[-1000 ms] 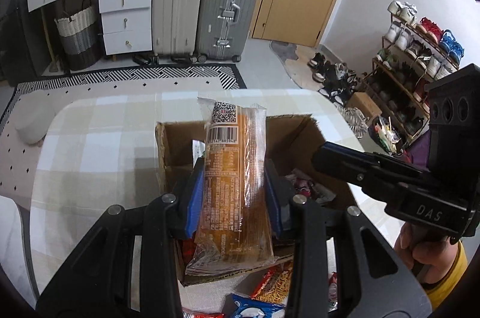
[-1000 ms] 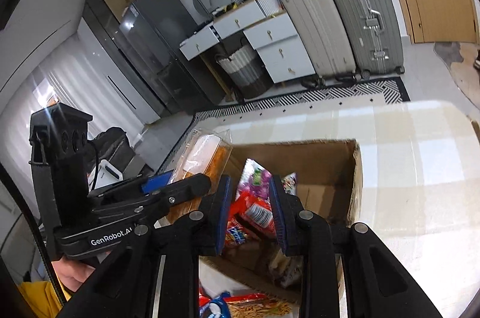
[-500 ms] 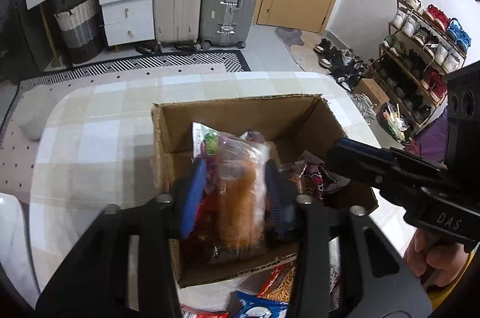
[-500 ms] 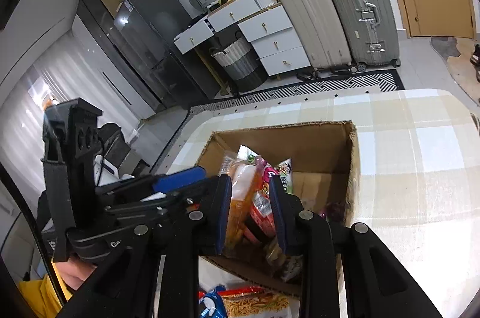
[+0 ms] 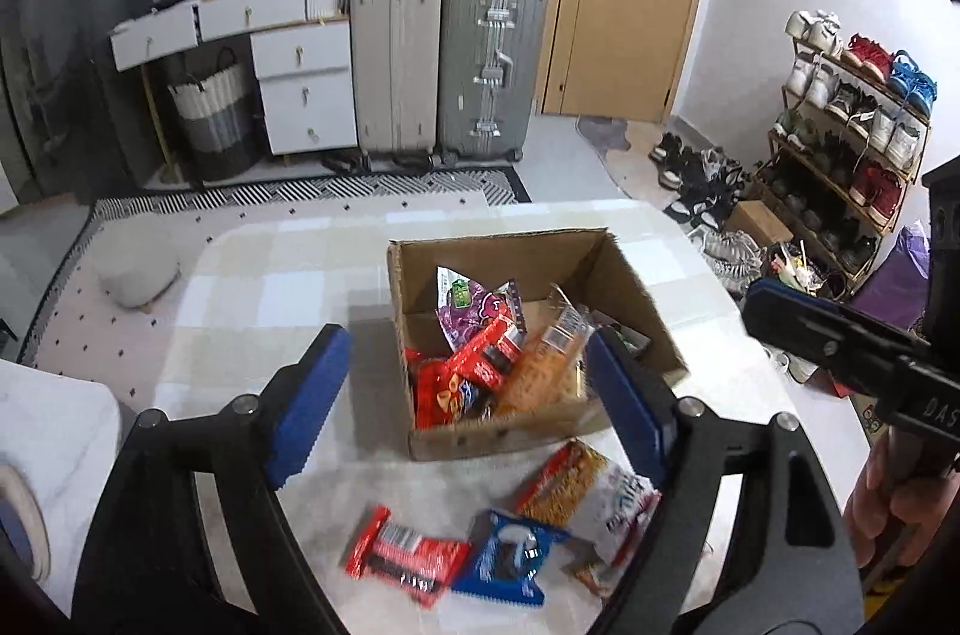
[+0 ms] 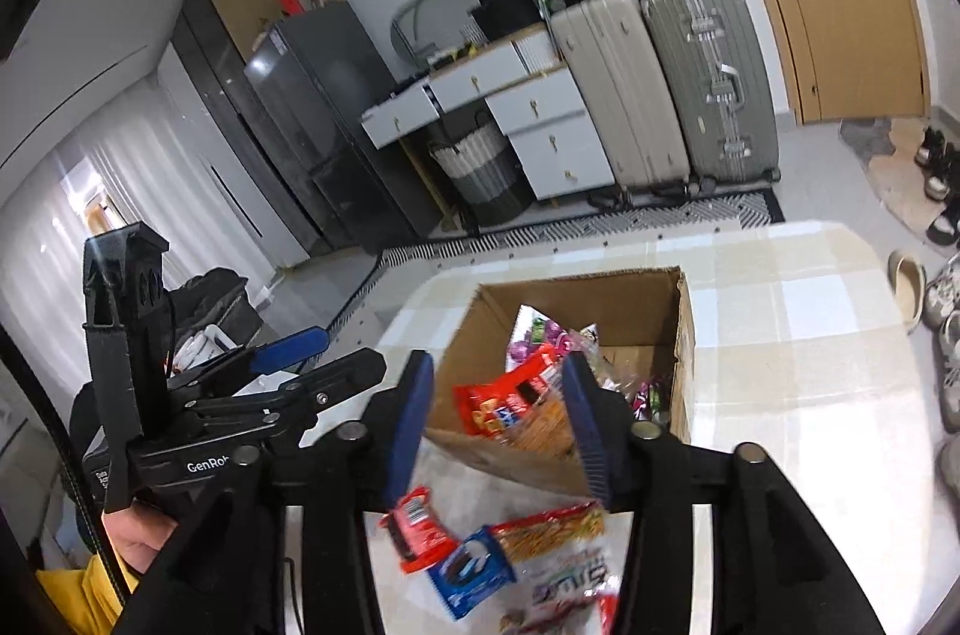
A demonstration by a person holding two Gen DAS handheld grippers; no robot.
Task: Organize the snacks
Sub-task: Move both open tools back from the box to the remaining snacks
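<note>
Both tongs, left and right, had just been opening and stood empty above the cardboard box. Loose packets on the surface looked light, crinkly and slippery, best pinched flat across the middle.

Loose packets on table blurred: red packet, blue packet, orange noodle packet; print on all unreadable. White packet ran off right wrist view's lower edge. Cardboard box: near wall hid lower parts of the snacks inside. Orange packet in box smeared. Left gripper's right finger covered box's near corner
</note>
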